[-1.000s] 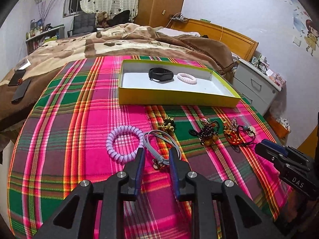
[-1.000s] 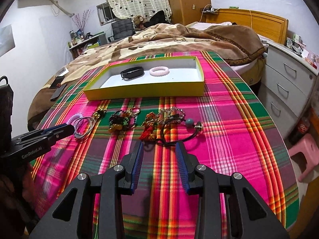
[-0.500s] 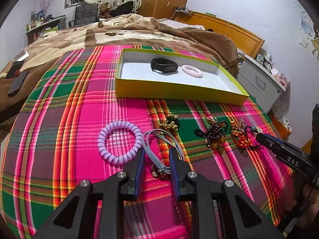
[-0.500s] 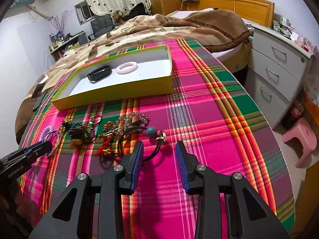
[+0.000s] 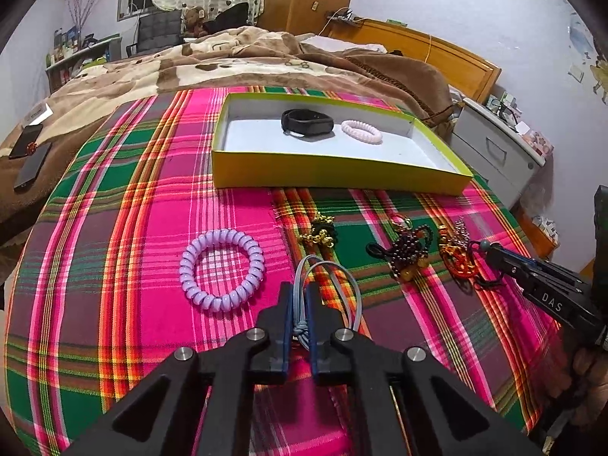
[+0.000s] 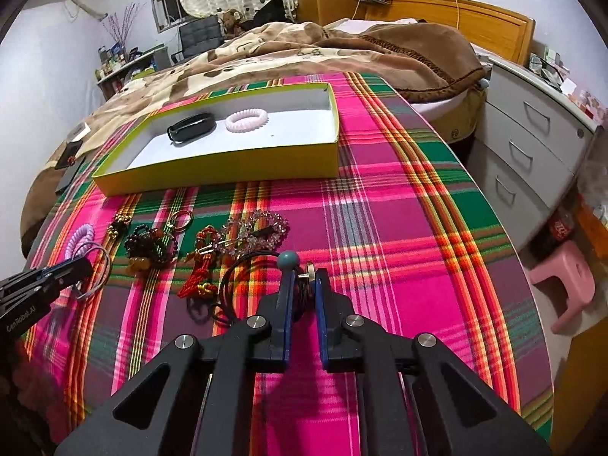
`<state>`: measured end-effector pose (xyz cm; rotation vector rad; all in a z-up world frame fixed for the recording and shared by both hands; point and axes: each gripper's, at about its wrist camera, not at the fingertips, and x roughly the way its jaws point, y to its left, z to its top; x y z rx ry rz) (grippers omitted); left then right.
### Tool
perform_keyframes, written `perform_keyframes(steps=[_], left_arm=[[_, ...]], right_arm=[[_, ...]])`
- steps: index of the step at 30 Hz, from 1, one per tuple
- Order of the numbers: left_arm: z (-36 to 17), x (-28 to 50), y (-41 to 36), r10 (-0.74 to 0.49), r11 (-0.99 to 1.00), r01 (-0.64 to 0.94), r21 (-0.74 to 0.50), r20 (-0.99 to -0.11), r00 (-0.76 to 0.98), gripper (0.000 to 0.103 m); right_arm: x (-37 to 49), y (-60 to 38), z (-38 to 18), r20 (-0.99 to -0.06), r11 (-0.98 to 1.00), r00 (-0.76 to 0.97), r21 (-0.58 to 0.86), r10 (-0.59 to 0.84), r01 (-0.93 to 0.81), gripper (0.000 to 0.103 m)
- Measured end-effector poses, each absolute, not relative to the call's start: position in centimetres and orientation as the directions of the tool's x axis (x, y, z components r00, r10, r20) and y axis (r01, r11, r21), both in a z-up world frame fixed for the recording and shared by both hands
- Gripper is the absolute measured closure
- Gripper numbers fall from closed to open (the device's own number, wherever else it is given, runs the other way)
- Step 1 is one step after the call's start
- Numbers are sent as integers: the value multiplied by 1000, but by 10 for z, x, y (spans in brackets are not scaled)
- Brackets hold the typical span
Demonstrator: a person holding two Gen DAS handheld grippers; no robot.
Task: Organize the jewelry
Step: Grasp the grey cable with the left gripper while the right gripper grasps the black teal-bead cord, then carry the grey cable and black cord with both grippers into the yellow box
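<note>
My left gripper [image 5: 299,293] is shut on a grey cord bracelet [image 5: 351,288] lying on the plaid cloth. My right gripper [image 6: 304,279] is shut on a black cord hair tie with a teal bead [image 6: 287,259]. A yellow box [image 5: 334,174] holds a black band [image 5: 307,122] and a pink coil tie [image 5: 361,132]. A lilac coil tie [image 5: 222,268], a gold-and-black charm [image 5: 322,231], a dark bead bracelet [image 5: 410,249] and a red-and-gold bracelet [image 5: 458,254] lie in a row in front of the box. A clear crystal bracelet [image 6: 258,230] lies there too.
The plaid cloth [image 6: 399,209] covers the bed end. A brown blanket [image 6: 304,49] lies behind the box. White drawers [image 6: 532,144] and a pink stool [image 6: 566,285] stand to the right. Phones [image 5: 30,159] lie at the left.
Both grippers went from open to shut: the left closed on the grey cord bracelet, the right moved forward and closed on the black hair tie.
</note>
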<state>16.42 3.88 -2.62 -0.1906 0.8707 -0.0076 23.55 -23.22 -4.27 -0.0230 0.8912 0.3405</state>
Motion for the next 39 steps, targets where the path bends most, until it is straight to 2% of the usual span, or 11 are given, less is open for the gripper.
perform_keyframes(steps=[16,39], left_arm=[[2,131,34,-150,975,-7,-220,-685,713,97],[39,159,37,-128,990,55,-133,-641,756,97]], right_arm=[[204,-243,-12,-696,937,635,177,335,-301,93],[220,-222,20,-644,919,668,159,374,-361,93]])
